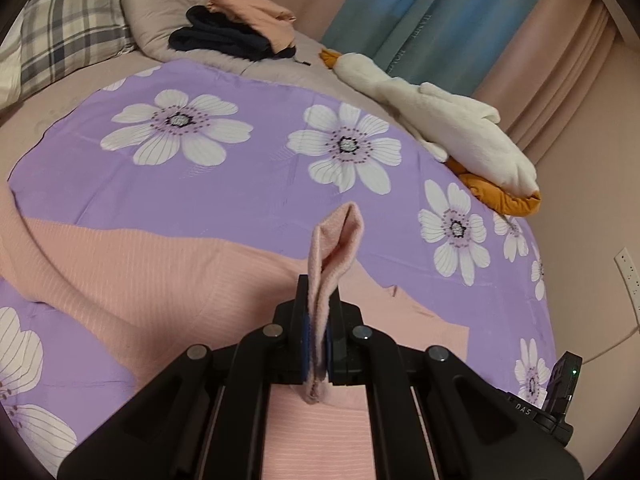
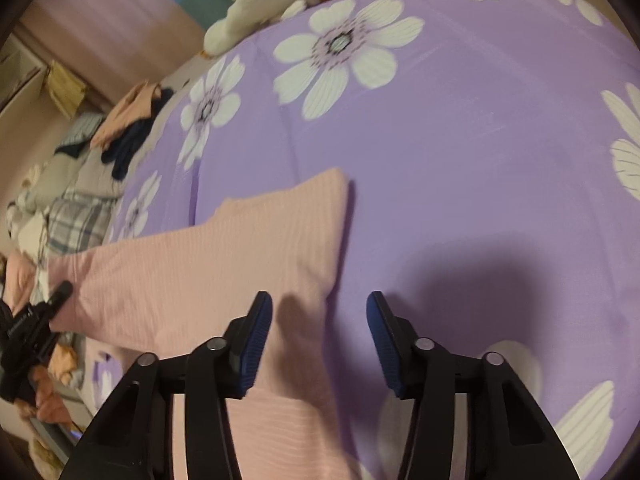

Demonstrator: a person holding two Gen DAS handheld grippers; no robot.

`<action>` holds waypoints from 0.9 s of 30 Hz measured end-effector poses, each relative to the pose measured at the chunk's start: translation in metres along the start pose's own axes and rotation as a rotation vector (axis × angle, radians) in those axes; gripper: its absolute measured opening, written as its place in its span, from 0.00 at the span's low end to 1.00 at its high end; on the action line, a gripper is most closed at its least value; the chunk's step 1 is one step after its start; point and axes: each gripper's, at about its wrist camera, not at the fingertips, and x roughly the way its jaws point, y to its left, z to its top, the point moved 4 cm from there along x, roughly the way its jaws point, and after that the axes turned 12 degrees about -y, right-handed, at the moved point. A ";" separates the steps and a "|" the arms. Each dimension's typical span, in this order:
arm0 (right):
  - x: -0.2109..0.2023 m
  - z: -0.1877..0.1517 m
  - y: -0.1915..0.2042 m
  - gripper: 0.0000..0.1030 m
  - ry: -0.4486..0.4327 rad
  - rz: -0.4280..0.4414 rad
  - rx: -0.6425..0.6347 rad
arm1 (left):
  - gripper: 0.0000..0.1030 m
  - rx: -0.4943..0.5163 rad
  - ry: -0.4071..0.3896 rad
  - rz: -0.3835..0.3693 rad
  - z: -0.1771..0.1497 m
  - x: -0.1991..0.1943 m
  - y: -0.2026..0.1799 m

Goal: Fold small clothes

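A pink ribbed garment (image 1: pixel 140 272) lies spread on the purple flowered sheet (image 1: pixel 248 184). My left gripper (image 1: pixel 318 292) is shut on a pinched fold of it, and a loop of the fabric (image 1: pixel 338 236) stands up beyond the fingertips. In the right wrist view the same garment (image 2: pixel 240 260) lies flat, with a corner pointing up the bed. My right gripper (image 2: pixel 318 300) hovers open over its near right edge. The left pad (image 2: pixel 256 336) is above the cloth and the right pad (image 2: pixel 384 340) above bare sheet. The left gripper (image 2: pixel 36 320) shows at the far left.
A white plush goose (image 1: pixel 448 120) with orange feet lies along the bed's right edge. A stack of folded peach and dark clothes (image 1: pixel 240 28) rests on a pillow at the head, beside a plaid pillow (image 1: pixel 68 36). Curtains (image 1: pixel 440 8) and a wall outlet (image 1: pixel 628 272) stand to the right.
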 end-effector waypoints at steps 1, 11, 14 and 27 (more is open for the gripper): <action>0.004 -0.003 0.003 0.42 0.014 0.002 -0.013 | 0.05 -0.001 0.002 0.006 -0.001 0.001 0.003; 0.019 -0.013 0.012 0.10 0.040 -0.061 -0.085 | 0.05 -0.028 0.020 0.051 -0.003 0.000 0.030; 0.013 -0.011 0.011 0.09 0.021 -0.061 -0.084 | 0.05 -0.030 0.024 0.064 -0.005 -0.001 0.037; 0.023 -0.015 0.012 0.09 0.048 -0.100 -0.089 | 0.06 -0.017 0.133 0.155 -0.040 0.026 0.073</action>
